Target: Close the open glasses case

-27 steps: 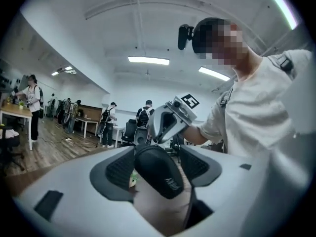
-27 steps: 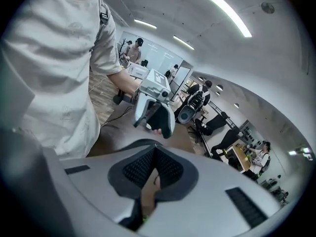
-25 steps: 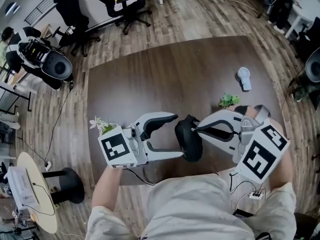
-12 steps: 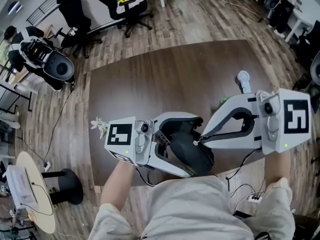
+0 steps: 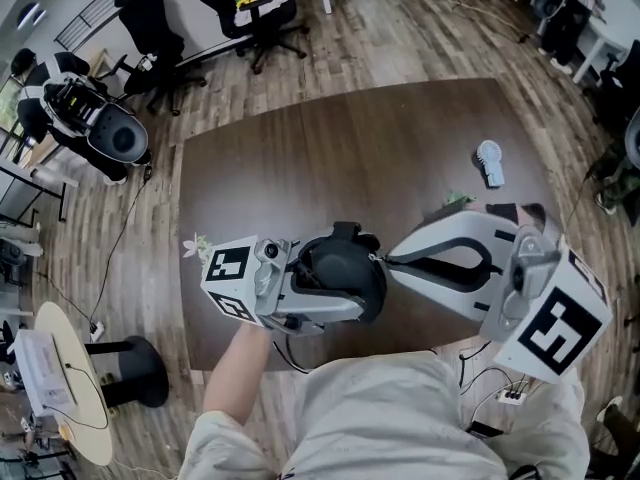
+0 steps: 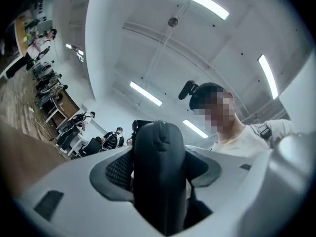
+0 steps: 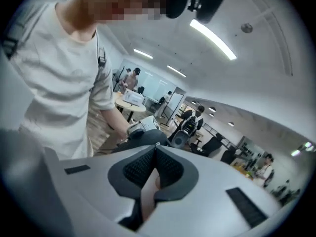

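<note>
Step looks like the closing itself. Your left tongs have just been closing on the glasses case, with the pads against both its sides. The case is held up over the counter's near edge.

Right tongs are pinched fully together, tips at the case's rim. Can't tell if they're nipping a zip tab.

Next, I'd judge: hold that squeeze steady and run the seam shut.

Left gripper view shows the seam upright between the pads. Head view hides it but places the case over the counter.
</note>
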{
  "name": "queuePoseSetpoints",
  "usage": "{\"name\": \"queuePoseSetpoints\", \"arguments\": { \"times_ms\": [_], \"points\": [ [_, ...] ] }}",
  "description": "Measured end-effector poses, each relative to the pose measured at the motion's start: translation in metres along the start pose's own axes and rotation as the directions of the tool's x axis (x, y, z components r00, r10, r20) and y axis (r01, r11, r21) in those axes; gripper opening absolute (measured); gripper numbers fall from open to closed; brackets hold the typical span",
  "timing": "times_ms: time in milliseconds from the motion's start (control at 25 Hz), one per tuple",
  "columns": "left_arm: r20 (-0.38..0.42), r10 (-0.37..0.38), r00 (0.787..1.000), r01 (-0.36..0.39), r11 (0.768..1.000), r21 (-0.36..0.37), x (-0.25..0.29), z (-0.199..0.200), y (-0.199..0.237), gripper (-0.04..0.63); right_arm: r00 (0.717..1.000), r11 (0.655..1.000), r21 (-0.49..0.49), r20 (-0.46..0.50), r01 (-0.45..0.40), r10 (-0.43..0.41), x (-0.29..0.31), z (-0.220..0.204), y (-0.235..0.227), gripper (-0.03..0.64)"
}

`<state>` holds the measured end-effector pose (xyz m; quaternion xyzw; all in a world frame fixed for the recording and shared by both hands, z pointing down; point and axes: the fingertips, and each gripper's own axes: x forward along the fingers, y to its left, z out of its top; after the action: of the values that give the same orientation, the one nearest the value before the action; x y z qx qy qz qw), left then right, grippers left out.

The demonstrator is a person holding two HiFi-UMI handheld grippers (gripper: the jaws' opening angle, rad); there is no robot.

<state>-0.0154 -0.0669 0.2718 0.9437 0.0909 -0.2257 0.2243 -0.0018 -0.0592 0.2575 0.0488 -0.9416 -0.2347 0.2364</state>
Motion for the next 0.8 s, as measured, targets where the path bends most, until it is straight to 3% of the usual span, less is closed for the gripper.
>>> {"name": "queuePoseSetpoints", "arguments": {
  "times_ms": [120,280,360,520,720,800],
  "points": [
    [0.120,0.015,0.993,-0.009,0.999,-0.054,-0.010,0.013,0.009,0.288,0.998,0.994,-0.104,-0.047,0.033,-0.038,0.008,-0.004,0.000,0.002],
    [0.250,0.054,0.967,-0.033,0.996,-0.089,-0.025,0.031,0.019,0.287,0.996,0.993,-0.119,-0.087,0.020,-0.031,0.017,-0.014,0.007,0.002],
    [0.321,0.079,0.944,-0.048,0.994,-0.102,-0.035,0.041,0.025,0.287,0.993,0.990,-0.136,-0.111,0.028,-0.044,0.022,-0.020,0.009,0.002],
    [0.468,0.131,0.874,-0.075,0.988,-0.136,-0.057,0.062,0.040,0.287,0.987,0.988,-0.144,-0.142,0.059,-0.080,0.032,-0.032,0.011,0.003],
    [0.610,0.197,0.768,-0.058,0.969,-0.241,-0.070,0.073,0.059,0.287,0.981,0.987,-0.103,-0.135,0.124,-0.137,0.038,-0.046,0.005,0.003],
    [0.658,0.234,0.716,-0.054,0.958,-0.283,-0.079,0.073,0.070,0.287,0.976,0.984,-0.081,-0.138,0.157,-0.167,0.040,-0.052,0.000,0.005]
  ]
}}
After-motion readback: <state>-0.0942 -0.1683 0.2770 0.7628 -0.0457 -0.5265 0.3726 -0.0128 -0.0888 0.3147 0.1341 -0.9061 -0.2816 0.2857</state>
